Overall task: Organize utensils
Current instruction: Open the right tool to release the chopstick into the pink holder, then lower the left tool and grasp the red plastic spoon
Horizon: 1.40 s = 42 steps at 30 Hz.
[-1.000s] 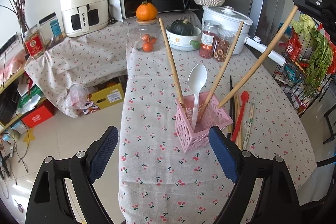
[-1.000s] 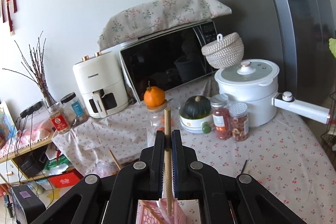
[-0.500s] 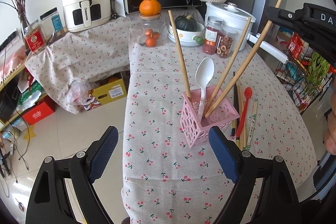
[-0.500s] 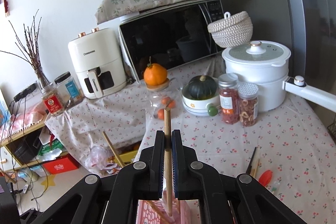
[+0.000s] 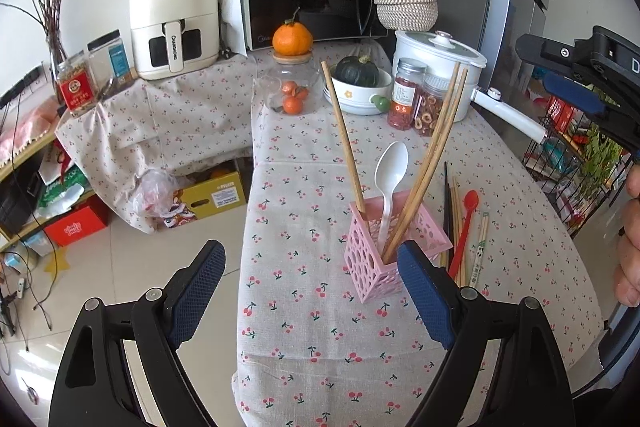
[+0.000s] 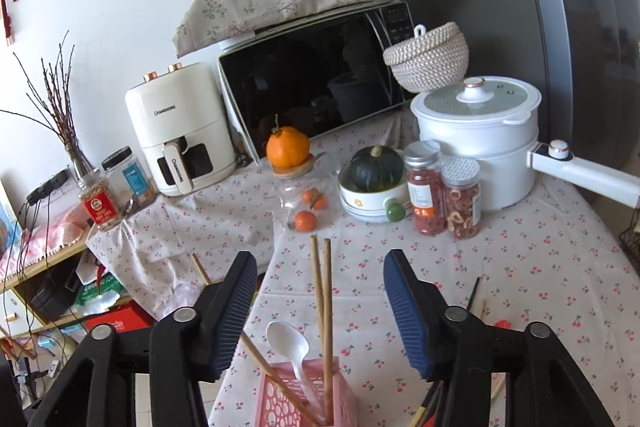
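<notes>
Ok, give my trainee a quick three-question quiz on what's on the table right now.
1. True or false: the white plastic spoon stands in the pink utensil basket.
2. How many wooden chopsticks stand in that basket: A two, B three, C five?
3. What red utensil lies on the cherry-print tablecloth beside the basket?

Key: 1 true. 2 B; one leans away from the other two. 3 the red spoon, lying among loose chopsticks. Both the left gripper and the opening right gripper hold nothing.
</notes>
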Tool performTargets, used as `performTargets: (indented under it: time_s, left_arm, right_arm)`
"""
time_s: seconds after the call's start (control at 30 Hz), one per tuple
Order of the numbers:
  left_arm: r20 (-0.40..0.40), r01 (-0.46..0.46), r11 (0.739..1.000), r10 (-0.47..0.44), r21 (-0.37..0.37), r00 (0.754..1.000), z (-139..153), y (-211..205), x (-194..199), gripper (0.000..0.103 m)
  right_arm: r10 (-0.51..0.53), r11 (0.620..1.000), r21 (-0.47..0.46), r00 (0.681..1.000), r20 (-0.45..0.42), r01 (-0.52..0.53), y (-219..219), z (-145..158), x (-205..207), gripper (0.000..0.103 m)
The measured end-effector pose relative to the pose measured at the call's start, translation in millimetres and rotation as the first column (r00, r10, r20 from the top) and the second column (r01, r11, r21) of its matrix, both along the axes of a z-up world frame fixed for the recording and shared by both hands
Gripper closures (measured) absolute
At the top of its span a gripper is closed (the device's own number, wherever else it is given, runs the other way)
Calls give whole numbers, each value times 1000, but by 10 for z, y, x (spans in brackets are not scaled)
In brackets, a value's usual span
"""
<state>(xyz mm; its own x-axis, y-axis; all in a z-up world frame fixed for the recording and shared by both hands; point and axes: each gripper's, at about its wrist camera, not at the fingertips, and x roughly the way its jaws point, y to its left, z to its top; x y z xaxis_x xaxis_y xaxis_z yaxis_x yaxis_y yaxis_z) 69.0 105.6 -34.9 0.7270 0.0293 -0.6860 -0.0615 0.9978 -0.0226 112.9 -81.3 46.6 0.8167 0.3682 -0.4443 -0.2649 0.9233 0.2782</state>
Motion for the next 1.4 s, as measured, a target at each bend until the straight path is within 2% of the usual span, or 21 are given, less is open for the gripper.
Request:
performTargets:
  time_s: [0.07, 0.37, 0.6, 0.7, 0.77, 0.87, 0.93, 1.03, 1.2, 1.3, 1.37, 1.4]
  left_arm:
    - [22, 2, 1000, -2, 2, 1000, 32, -20, -20, 13]
    - [93, 21, 1000, -22, 10, 995, 111, -164, -70, 13]
    - [88, 70, 997, -73, 40, 993, 124, -444, -65, 13]
    - [62, 119, 991, -123, 62, 990, 116, -622, -63, 13]
    - [80, 166, 984, -172, 71, 982, 127, -750, -100, 13]
    - [101, 208, 970, -221, 130, 970, 166, -1003, -139, 13]
    - [80, 255, 957, -268, 141, 960, 182, -1182, -102, 13]
    - [-5, 331, 935, -333, 127, 943, 126, -1471, 19, 13]
    - [-161, 394, 919, -387, 14, 908, -118, -1837, 331, 14]
    - [-217, 394, 918, -394, -44, 893, -248, -2026, 594, 22]
    - [-254, 398, 916, -398, -54, 881, -339, -2165, 797, 32]
    - [-275, 399, 915, -397, -52, 875, -393, -2227, 904, 34]
  right_arm:
    - [-19, 1000, -18, 1000, 12, 19, -64, 16, -37, 28]
    - [-115, 982, -144, 993, 28, 118, -376, -66, -154, 5]
    - [-204, 944, -261, 979, 23, 203, -641, -140, -200, 2]
    - [-229, 938, -265, 973, 2, 221, -810, -176, -217, 2]
    - [-234, 942, -254, 972, -23, 220, -935, -200, -228, 2]
    - [-262, 938, -250, 963, -61, 239, -1113, -219, -241, 2]
    - [-263, 940, -249, 960, -96, 232, -1228, -242, -230, 2]
    - [-280, 939, -249, 949, -147, 239, -1428, -327, -169, 2]
    - [-313, 922, -309, 917, -248, 232, -1747, -533, -45, 2]
    - [-333, 916, -323, 903, -273, 240, -1925, -624, -24, 2]
    - [-343, 913, -324, 894, -289, 246, -2038, -679, -7, 2]
    - [-349, 913, -323, 889, -297, 251, -2090, -706, 4, 2]
